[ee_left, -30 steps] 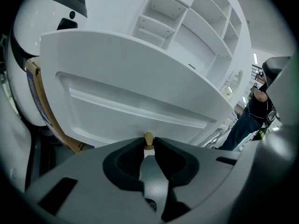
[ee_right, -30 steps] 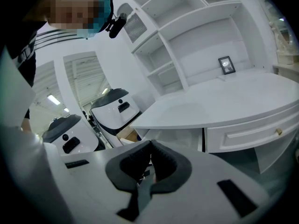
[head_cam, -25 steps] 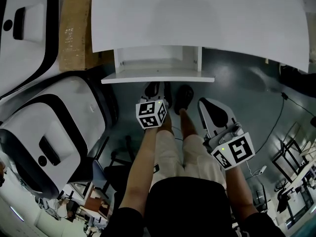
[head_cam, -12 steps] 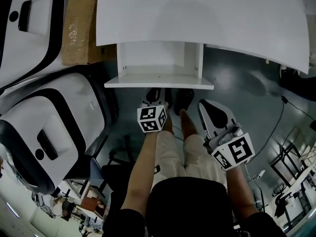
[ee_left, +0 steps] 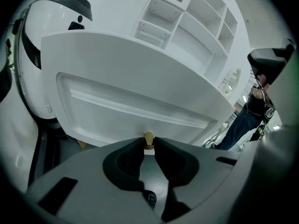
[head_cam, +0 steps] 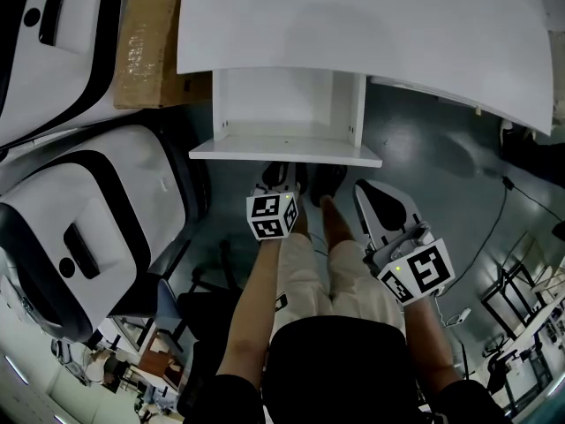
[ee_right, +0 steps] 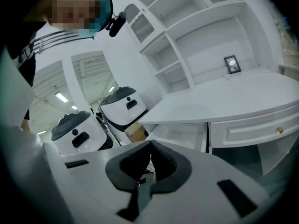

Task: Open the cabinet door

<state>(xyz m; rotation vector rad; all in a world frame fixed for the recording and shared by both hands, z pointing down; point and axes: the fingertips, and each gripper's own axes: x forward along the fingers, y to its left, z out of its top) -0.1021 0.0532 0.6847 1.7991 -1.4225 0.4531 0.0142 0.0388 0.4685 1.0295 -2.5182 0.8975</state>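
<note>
The white cabinet door [head_cam: 287, 152] stands swung out under the white desk top [head_cam: 371, 25], and I see it edge-on in the head view. My left gripper [head_cam: 277, 175] reaches to its front edge. In the left gripper view the door's panelled face [ee_left: 140, 87] fills the frame, and the small brass knob [ee_left: 148, 138] sits pinched between the dark pads of the left gripper [ee_left: 148, 144]. The open cabinet interior [head_cam: 287, 104] shows behind the door. My right gripper [head_cam: 369, 200] hangs to the right of my legs, away from the door. Its jaws [ee_right: 149, 149] meet with nothing between them.
Two big white-and-black machines [head_cam: 88, 228] [head_cam: 44, 42] stand at the left, with a cardboard box [head_cam: 150, 42] beside the cabinet. A drawer with a brass knob [ee_right: 279, 130] and open shelving [ee_right: 210, 41] show in the right gripper view. A dark chair base [head_cam: 216, 281] is near my feet.
The door has swung further out with my left gripper on its knob, and more of the cabinet interior shows. The right gripper has stayed put.
</note>
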